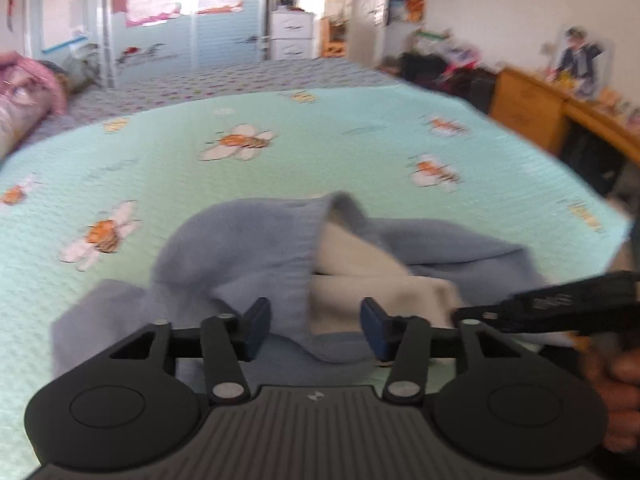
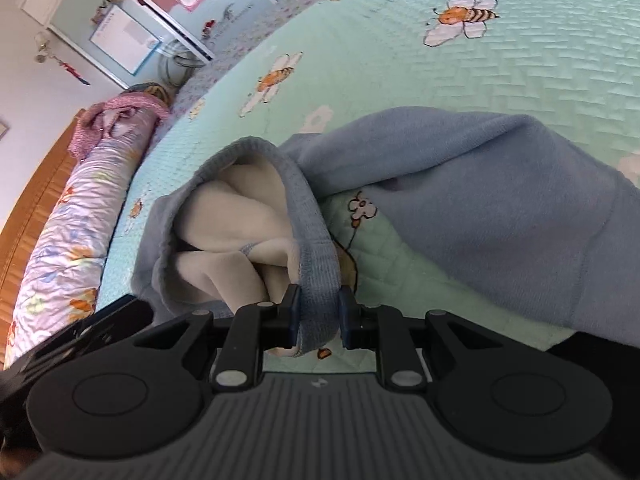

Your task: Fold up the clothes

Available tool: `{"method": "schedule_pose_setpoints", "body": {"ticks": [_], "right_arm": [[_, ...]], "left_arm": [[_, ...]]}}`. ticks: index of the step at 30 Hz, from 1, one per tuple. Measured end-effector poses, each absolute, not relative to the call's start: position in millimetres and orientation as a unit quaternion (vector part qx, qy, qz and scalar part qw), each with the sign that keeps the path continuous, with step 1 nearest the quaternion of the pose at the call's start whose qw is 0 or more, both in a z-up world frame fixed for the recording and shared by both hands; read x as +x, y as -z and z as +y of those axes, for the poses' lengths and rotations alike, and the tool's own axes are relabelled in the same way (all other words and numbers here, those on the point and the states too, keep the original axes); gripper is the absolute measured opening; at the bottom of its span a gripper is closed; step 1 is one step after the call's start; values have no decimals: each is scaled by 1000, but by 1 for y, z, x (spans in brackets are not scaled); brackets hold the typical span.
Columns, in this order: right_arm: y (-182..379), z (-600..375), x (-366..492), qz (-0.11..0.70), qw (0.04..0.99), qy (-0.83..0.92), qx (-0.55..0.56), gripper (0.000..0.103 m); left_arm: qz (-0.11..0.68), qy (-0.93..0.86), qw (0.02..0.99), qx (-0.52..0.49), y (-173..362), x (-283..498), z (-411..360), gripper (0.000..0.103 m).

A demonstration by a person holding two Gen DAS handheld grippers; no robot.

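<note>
Bed, wide, under a mint quilted bedspread [image 1: 360, 140] printed with bees and daisies; a floral sheet beyond it. Long floral bolster [image 2: 76, 216] along a wooden headboard [image 2: 36, 196]. Pale blue wardrobe doors [image 1: 192, 40] with a whiteboard [image 1: 62, 12] and pink posters. White drawer unit [image 1: 292, 34] by a sunlit doorway. Wooden dresser [image 1: 532, 108], cluttered, against the right-hand wall.

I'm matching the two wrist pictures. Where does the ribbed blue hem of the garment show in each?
Left wrist: the ribbed hem runs down the lower centre, ending between the open left gripper.
Right wrist: ribbed hem arcs through the centre, pinched by the right gripper.
Shared landmark: the cream lining.
</note>
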State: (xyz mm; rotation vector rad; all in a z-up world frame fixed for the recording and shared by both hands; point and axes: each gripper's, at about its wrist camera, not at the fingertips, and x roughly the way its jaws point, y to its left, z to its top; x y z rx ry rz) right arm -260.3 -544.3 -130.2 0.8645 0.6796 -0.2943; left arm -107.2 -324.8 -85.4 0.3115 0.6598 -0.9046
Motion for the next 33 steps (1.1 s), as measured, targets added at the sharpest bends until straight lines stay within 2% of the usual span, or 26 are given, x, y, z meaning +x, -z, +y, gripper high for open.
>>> {"method": "schedule_pose_setpoints", "body": {"ticks": [4, 5, 6, 7, 8, 10, 15, 17, 21, 23, 26, 28, 31, 33], "right_arm": [[134, -546, -259, 321, 842, 133, 412, 21], [134, -546, -259, 320, 843, 131, 412, 21], [135, -546, -260, 320, 843, 129, 413, 21], [136, -545, -261, 319, 843, 129, 414, 21], [135, -545, -262, 317, 843, 129, 414, 21], [133, -546, -265, 312, 844, 127, 416, 21], [104, -537, -275, 263, 866, 53, 422, 21], [95, -523, -267, 274, 872, -16, 405, 21], [116, -492, -242, 355, 827, -135, 415, 26], [122, -491, -246, 351, 821, -125, 432, 29], [116, -509, -259, 309, 831, -102, 452, 38], [107, -520, -266, 298, 845, -80, 437, 50], [98, -526, -271, 294, 870, -47, 394, 51], [96, -516, -264, 307, 893, -33, 328, 55]], "left_arm": [[334, 400, 833, 187, 100, -96, -349, 58], [343, 392, 831, 196, 107, -93, -354, 54], [358, 385, 828, 193, 115, -88, -356, 44], [373, 378, 826, 188, 122, -83, -357, 10], [390, 373, 827, 160, 123, -78, -351, 9], [372, 368, 844, 119, 108, -81, -334, 5], [303, 360, 882, 34, 36, -99, -266, 5], [295, 348, 889, 21, 17, -101, -238, 5], [345, 306, 887, 19, 36, -85, -199, 5], [365, 292, 884, 8, 55, -87, -181, 5], [379, 283, 881, -8, 76, -90, -165, 5], [379, 281, 882, -11, 77, -88, -165, 5], [374, 287, 882, -11, 75, -88, -166, 6], [370, 291, 882, -11, 73, -88, -168, 6]]}}
